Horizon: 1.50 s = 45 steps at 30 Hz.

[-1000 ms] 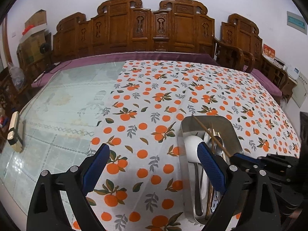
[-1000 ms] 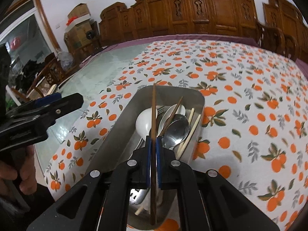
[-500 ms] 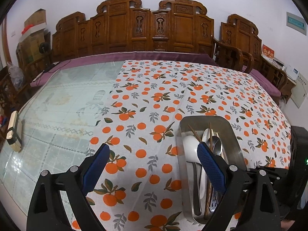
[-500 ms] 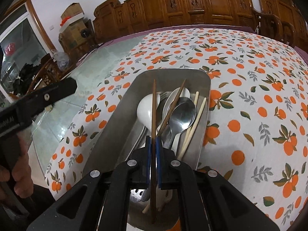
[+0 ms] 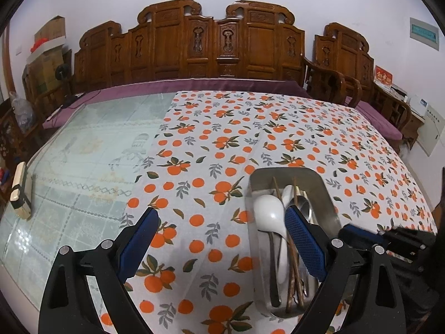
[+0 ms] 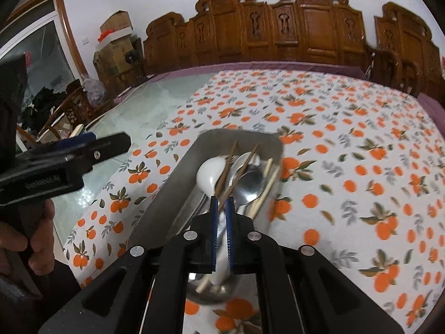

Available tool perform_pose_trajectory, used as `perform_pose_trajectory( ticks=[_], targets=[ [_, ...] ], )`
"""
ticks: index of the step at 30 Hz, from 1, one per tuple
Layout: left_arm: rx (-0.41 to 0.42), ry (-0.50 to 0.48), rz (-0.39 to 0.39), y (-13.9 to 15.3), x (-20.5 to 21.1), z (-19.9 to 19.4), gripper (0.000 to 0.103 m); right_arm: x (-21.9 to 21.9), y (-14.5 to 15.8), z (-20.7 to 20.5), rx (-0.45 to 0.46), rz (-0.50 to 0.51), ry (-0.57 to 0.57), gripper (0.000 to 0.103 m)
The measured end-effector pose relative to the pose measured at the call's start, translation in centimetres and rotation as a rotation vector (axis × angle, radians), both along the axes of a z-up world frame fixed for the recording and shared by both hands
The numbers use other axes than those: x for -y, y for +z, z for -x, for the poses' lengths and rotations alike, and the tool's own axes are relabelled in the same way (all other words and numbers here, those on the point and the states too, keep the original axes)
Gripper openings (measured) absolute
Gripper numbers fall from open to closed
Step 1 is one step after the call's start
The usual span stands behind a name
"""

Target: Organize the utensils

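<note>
A metal tray (image 5: 325, 192) (image 6: 178, 189) lies on the orange-print tablecloth. It holds a white ceramic spoon (image 5: 268, 208) (image 6: 210, 171), metal spoons (image 6: 250, 183), dark wooden chopsticks (image 6: 226, 164) and pale chopsticks (image 6: 268, 179). My left gripper (image 5: 222, 233) is open and empty, left of and partly over the tray. My right gripper (image 6: 221, 208) hangs over the tray's near end with its jaws slightly parted; the dark chopstick lies in the tray between and below them.
The tablecloth (image 5: 278, 139) covers the right part of a glass-topped table (image 5: 83, 153). A small wooden block (image 5: 19, 192) lies at the table's left edge. Carved wooden chairs (image 5: 217, 44) stand behind. The left gripper's body (image 6: 64, 161) shows at left in the right wrist view.
My right gripper has let go of the dark chopstick, which now lies in the tray. The right gripper has drawn back and its jaws have parted a little. The left gripper has hardly moved.
</note>
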<state>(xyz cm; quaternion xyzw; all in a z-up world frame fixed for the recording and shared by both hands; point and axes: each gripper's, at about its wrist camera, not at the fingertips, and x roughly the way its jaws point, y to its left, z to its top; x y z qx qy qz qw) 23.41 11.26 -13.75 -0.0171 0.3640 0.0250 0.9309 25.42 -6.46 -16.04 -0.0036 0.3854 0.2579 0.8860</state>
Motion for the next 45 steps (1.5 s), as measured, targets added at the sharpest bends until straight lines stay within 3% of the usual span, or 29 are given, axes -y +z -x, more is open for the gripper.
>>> perform_pose_trajectory(
  ticks=[1, 5, 7, 10, 11, 13, 21, 29, 45],
  targets=[
    [0.002, -0.003, -0.001, 0.1, 0.3, 0.2, 0.088, 0.5, 0.4, 0.3, 0.012, 0.003, -0.009, 0.025],
    [0.016, -0.021, 0.006, 0.8, 1.5, 1.6, 0.088, 2.7, 2.2, 1.7, 0.053, 0.006, -0.041, 0.031],
    [0.019, -0.032, 0.007, 1.1, 2.2, 2.4, 0.089, 4.0, 3.1, 2.5, 0.074, 0.007, -0.059, 0.046],
    [0.018, -0.055, 0.017, 1.6, 3.6, 3.7, 0.089, 5.6, 4.3, 3.9, 0.102, 0.001, -0.078, 0.054],
    [0.02, -0.062, 0.02, 1.8, 4.1, 4.2, 0.096, 6.3, 4.7, 4.5, 0.11, 0.002, -0.087, 0.057],
    [0.026, -0.069, 0.016, 2.2, 5.1, 5.1, 0.095, 7.2, 5.3, 5.3, 0.123, 0.005, -0.103, 0.069],
    [0.033, -0.101, -0.012, 3.2, 8.3, 8.2, 0.095, 11.0, 7.0, 8.7, 0.166, 0.009, -0.186, 0.098],
    [0.067, -0.118, -0.026, 5.2, 10.4, 10.9, 0.095, 13.7, 10.7, 12.7, 0.242, -0.009, -0.247, 0.1],
    [0.228, -0.12, -0.032, 12.7, 12.2, 15.8, 0.095, 14.5, 17.6, 18.1, 0.42, -0.021, -0.285, 0.1]
  ],
)
